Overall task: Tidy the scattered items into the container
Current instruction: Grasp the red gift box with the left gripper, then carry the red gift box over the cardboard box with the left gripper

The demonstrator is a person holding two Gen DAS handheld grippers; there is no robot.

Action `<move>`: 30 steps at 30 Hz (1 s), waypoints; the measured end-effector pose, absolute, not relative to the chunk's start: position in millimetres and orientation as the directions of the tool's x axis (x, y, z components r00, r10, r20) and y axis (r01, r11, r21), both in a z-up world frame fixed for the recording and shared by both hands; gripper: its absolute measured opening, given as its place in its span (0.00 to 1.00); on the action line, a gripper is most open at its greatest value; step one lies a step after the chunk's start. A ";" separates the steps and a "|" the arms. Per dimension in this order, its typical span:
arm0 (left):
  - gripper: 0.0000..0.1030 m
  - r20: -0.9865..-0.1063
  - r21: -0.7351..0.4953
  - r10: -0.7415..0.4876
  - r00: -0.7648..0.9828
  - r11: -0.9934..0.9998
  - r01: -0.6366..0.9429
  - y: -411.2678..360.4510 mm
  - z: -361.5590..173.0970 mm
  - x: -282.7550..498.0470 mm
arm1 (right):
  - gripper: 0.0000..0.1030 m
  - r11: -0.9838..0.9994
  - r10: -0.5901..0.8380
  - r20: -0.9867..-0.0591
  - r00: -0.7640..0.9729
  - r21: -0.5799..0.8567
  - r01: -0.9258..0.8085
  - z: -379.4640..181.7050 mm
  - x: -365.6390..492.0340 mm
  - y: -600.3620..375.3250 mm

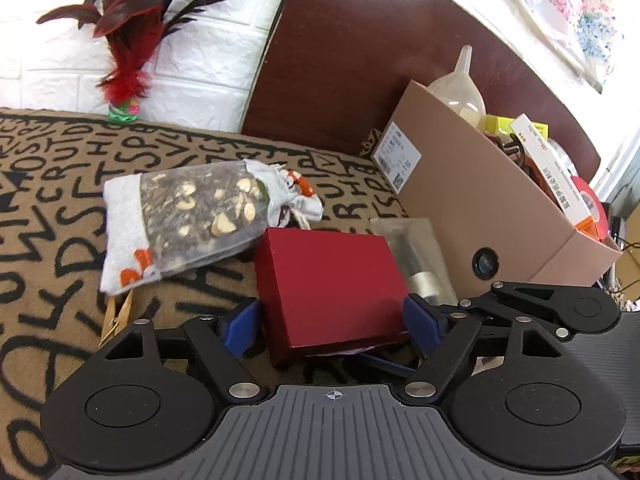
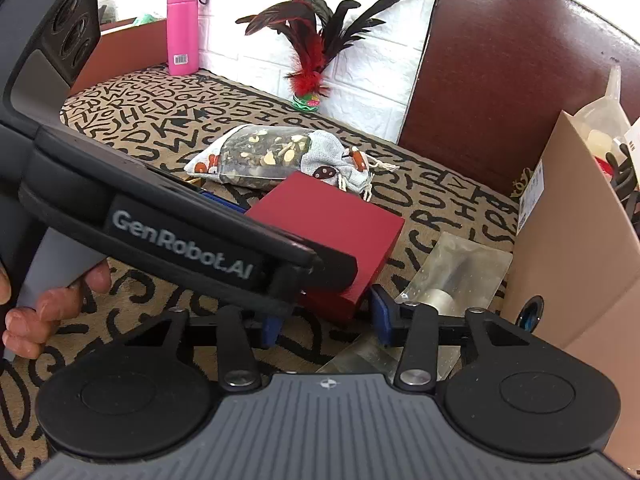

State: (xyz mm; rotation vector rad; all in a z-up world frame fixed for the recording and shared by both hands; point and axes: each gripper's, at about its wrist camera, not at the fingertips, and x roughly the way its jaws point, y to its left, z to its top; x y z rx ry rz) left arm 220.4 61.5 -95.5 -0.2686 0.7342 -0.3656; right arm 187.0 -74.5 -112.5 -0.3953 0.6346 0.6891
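Observation:
A dark red box (image 1: pixel 332 280) lies on the letter-patterned cloth. My left gripper (image 1: pixel 332 326) has its blue pads (image 1: pixel 244 328) against the box's two sides, shut on it. In the right wrist view the box's near corner (image 2: pixel 336 300) sits between the pads of my right gripper (image 2: pixel 326 318), which is open with a gap showing on each side. The left gripper's black body crosses that view and hides part of the box. The cardboard container (image 1: pixel 480 216) stands just right of the box.
A mesh pouch of dried herbs (image 1: pixel 192 216) and a clear packet with a metal tube (image 1: pixel 416 256) lie beside the box. A feather shuttlecock (image 2: pixel 308 60), a pink bottle (image 2: pixel 182 28) and a brown board (image 1: pixel 360 60) stand behind. A hand (image 2: pixel 40 312) grips the left handle.

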 end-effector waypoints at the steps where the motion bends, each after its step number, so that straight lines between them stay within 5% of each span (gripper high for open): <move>1: 0.74 -0.605 -0.369 -0.416 0.679 0.902 0.225 62.6 -94.4 216.6 | 0.46 0.709 0.463 -0.659 0.593 -0.126 -0.694 -111.8 185.1 -75.2; 17: 0.82 -0.642 -0.408 -0.495 0.585 0.867 0.285 32.7 -88.3 82.5 | 0.42 0.686 0.485 -0.708 0.513 -0.057 -0.726 -101.8 58.5 -123.0; 26: 0.86 -0.645 -0.412 -0.497 0.581 0.866 0.283 24.0 -85.8 63.4 | 0.46 0.740 0.469 -0.684 0.559 -0.040 -0.671 -96.7 22.4 -156.1; 30: 0.81 -0.647 -0.425 -0.506 0.571 0.861 0.281 25.5 -86.5 66.8 | 0.50 0.736 0.477 -0.676 0.562 -0.044 -0.676 -97.5 26.2 -160.0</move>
